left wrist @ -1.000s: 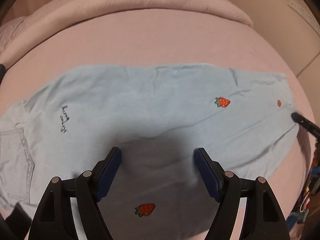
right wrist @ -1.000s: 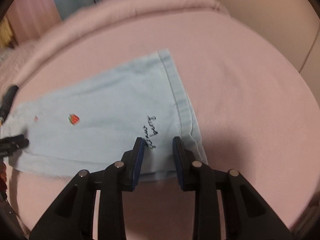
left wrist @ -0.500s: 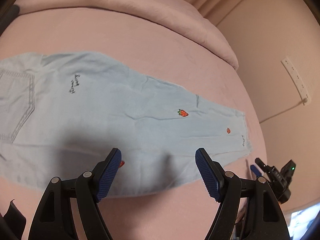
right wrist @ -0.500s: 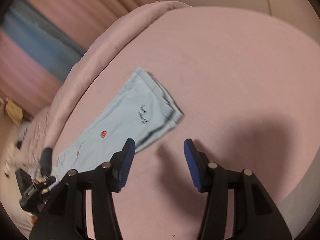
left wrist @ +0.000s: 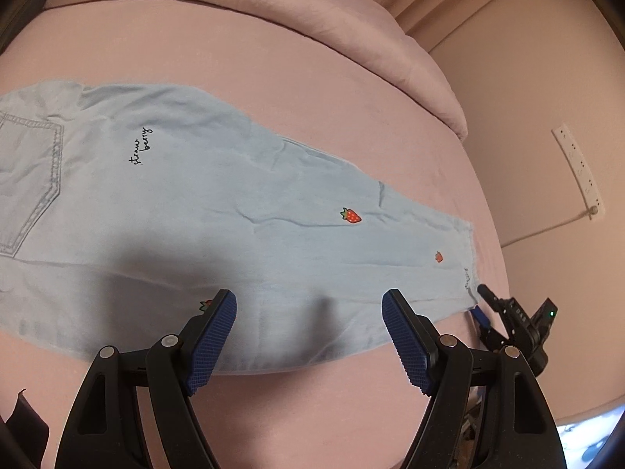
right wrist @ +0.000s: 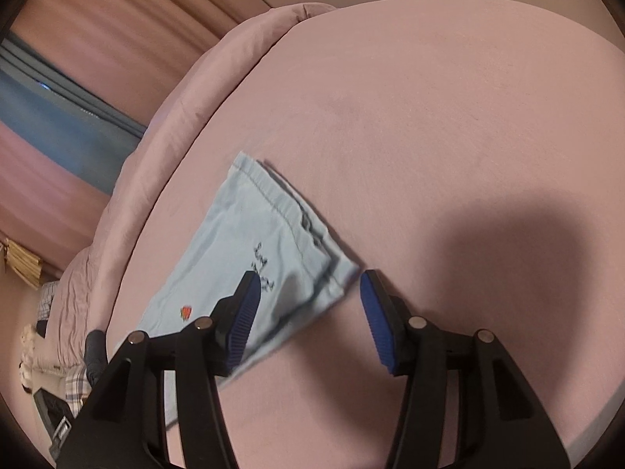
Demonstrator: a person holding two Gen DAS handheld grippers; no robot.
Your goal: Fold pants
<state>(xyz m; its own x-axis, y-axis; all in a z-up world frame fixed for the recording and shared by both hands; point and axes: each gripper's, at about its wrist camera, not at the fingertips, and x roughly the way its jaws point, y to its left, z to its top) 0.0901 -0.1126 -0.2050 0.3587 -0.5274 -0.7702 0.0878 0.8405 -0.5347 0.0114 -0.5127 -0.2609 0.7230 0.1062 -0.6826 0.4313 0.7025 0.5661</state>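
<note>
Light blue pants with small strawberry patches lie flat on the pink bed, folded lengthwise, waist at the left and hem at the right. My left gripper is open and empty, hovering over the near edge of the leg. The other gripper shows at the hem end in the left wrist view. In the right wrist view the waist end of the pants lies just ahead. My right gripper is open and empty, above the waistband corner.
The pink bed sheet spreads wide to the right of the pants. A pink duvet roll lies along the far side. A wall with a power strip stands beyond the bed. Clutter sits by the bedside.
Both grippers have drawn back and up from the pants. The right gripper has opened wider and turned, so the waist end now looks smaller. The left view has swung toward the hem.
</note>
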